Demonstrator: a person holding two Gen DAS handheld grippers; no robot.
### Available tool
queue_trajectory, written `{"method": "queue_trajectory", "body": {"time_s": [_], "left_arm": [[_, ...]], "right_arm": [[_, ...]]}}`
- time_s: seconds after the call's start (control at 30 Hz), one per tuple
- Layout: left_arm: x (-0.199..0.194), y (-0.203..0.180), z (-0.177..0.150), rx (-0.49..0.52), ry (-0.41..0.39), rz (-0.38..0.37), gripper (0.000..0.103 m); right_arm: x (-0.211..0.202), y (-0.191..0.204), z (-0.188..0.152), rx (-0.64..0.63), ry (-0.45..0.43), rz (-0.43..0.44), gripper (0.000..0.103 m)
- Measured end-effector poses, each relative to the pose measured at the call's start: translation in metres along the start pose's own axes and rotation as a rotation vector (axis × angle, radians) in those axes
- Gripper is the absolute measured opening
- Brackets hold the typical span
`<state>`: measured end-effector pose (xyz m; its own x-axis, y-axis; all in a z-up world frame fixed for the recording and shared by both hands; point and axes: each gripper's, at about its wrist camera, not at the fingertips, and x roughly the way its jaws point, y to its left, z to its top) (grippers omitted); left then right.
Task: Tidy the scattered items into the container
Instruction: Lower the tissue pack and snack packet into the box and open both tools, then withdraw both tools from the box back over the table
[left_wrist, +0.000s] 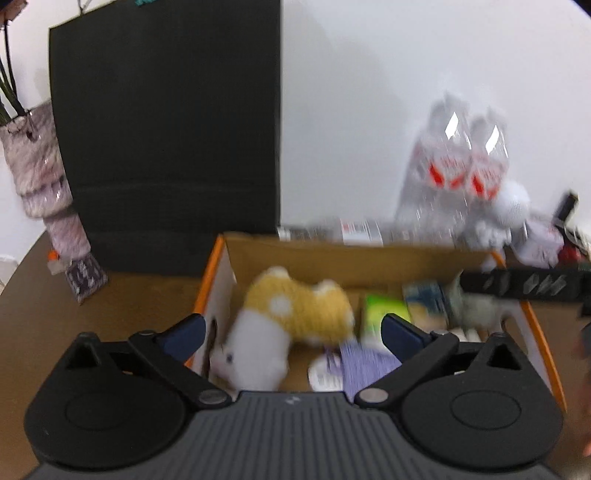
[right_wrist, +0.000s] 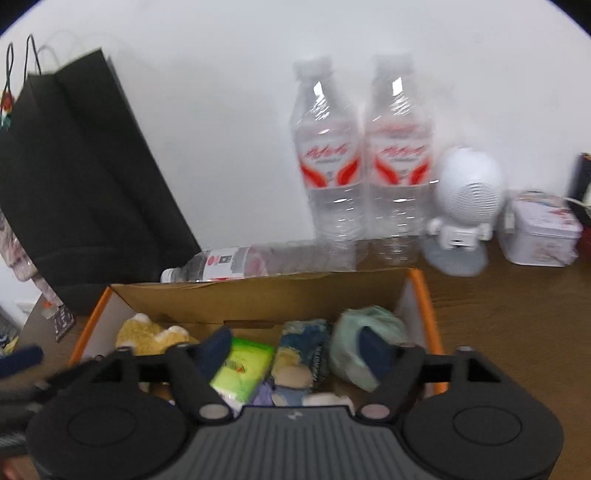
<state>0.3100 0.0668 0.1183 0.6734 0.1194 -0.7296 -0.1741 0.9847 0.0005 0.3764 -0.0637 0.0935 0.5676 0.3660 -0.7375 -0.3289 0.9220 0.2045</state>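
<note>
Left wrist: both tongs (left_wrist: 291, 332) (right_wrist: 295, 345) wide open, empty, over box (left_wrist: 212, 280). Plush (left_wrist: 295, 314) inside. Your tongs crowd together; collision risk. Bottles (right_wrist: 362, 162) behind box could topple.

Plush toy (left_wrist: 295, 314) in box (right_wrist: 258, 295); bottles (right_wrist: 362, 158) behind box.

2 wrist views, close above, angled down, sharing cardboard box (left_wrist: 354, 254) (right_wrist: 258, 291)
</note>
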Motion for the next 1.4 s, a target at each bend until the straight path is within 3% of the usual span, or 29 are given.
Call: {"method": "queue_trajectory", "body": {"time_s": [0.13,0.23,0.37,0.57,0.67,0.87,1.0,1.17,1.4], "left_arm": [[-0.006,-0.006,-0.016,0.03,0.115,0.137,0.103],[-0.019,-0.004,-0.03,0.021,0.18,0.11,0.103],[-0.047,-0.006,-0.047,0.03,0.195,0.075,0.103],[-0.098,-0.015,-0.086,0.036,0.139,0.069,0.103],[-0.13,-0.015,-0.117,0.022,0.047,0.062,0.103],[-0.182,-0.011,-0.202,0.039,-0.15,0.011,0.103],[-0.195,-0.008,-0.273,0.073,-0.282,0.005,0.103],[-0.189,-0.007,-0.306,0.067,-0.274,0.002,0.103],[-0.17,-0.01,-0.313,0.072,-0.205,-0.001,0.103]], "right_arm": [[-0.03,0.002,-0.013,-0.064,0.105,-0.08,0.089],[-0.047,-0.003,-0.034,-0.098,0.16,-0.134,0.09],[-0.074,-0.017,-0.06,-0.048,0.183,-0.157,0.09],[-0.127,-0.016,-0.102,-0.011,0.168,-0.059,0.09],[-0.157,-0.015,-0.129,-0.014,0.131,-0.039,0.09],[-0.207,-0.012,-0.207,-0.042,-0.016,-0.049,0.091],[-0.229,-0.014,-0.274,-0.074,-0.185,-0.089,0.095],[-0.228,-0.01,-0.333,-0.156,-0.281,-0.143,0.096],[-0.202,-0.008,-0.348,-0.172,-0.224,-0.143,0.098]]}}
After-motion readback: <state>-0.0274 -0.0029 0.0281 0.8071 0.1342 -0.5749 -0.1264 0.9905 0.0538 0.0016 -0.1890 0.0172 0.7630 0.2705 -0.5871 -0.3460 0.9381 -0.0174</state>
